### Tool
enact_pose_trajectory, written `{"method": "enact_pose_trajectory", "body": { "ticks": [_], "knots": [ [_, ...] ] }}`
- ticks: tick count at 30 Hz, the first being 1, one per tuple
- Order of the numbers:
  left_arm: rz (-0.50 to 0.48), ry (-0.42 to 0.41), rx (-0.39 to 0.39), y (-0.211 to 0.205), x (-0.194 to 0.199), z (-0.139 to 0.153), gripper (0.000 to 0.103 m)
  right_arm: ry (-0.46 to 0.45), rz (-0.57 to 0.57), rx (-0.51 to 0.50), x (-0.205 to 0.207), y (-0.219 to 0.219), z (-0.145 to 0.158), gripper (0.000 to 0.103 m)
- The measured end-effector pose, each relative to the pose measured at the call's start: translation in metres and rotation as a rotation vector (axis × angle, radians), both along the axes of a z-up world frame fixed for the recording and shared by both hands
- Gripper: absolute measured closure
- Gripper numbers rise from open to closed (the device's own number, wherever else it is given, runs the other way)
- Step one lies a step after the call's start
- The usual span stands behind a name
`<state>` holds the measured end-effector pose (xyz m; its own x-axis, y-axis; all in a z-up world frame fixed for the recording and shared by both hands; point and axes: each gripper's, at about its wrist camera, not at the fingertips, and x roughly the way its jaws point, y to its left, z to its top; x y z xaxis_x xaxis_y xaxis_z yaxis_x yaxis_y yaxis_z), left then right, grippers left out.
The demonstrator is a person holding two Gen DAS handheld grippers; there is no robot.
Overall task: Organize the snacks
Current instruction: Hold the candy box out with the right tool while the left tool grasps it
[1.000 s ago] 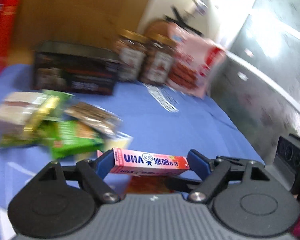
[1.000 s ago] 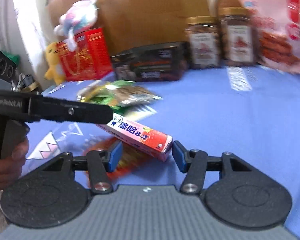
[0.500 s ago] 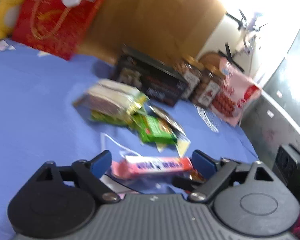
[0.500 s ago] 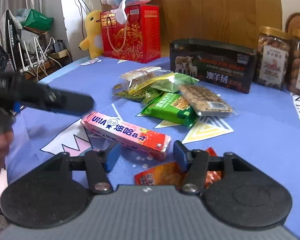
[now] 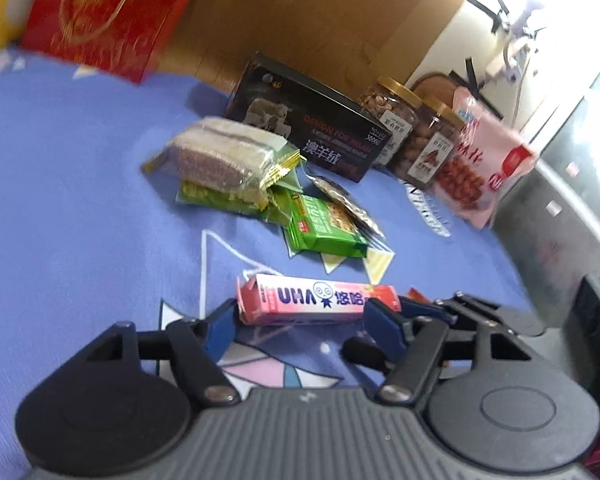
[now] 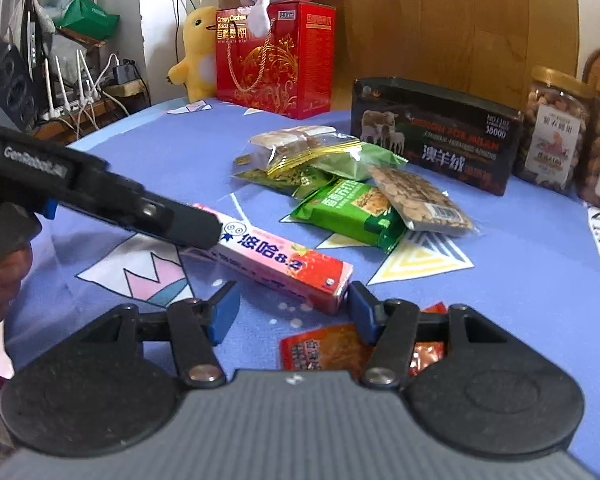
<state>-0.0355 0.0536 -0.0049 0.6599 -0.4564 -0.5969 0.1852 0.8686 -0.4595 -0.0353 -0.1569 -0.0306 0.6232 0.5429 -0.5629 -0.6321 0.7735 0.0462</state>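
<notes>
Released pink candy box (image 5: 318, 300) on blue tablecloth (image 5: 80, 200), left gripper (image 5: 300, 326) spread

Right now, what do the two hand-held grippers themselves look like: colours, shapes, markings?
Both share one build. The left hand-held gripper and right hand-held gripper have blue fingertip pads on black linkage arms with silver pivot pins, two round black discs, and a ribbed grey body. In the right wrist view, the left unit shows white "GenRobot.AI" lettering. No cables visible.
</notes>
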Motion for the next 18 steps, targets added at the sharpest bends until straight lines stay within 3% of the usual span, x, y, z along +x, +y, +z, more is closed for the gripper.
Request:
{"method": "enact_pose_trajectory", "body": {
  "ticks": [4,11,18],
  "knots": [
    [-0.019,-0.005,0.005,-0.003,0.002,0.004,0.036,-0.008,-0.042,0.030,0.003,-0.006,0.004,0.050],
    [-0.042,-0.065,0.085,-0.016,0.011,0.021,0.036,-0.060,-0.074,0.053,0.008,-0.011,0.015,0.051],
    [-0.076,-0.150,0.097,-0.024,0.053,0.052,0.036,-0.136,-0.136,0.060,0.042,-0.014,0.036,0.051]
  ]
}}
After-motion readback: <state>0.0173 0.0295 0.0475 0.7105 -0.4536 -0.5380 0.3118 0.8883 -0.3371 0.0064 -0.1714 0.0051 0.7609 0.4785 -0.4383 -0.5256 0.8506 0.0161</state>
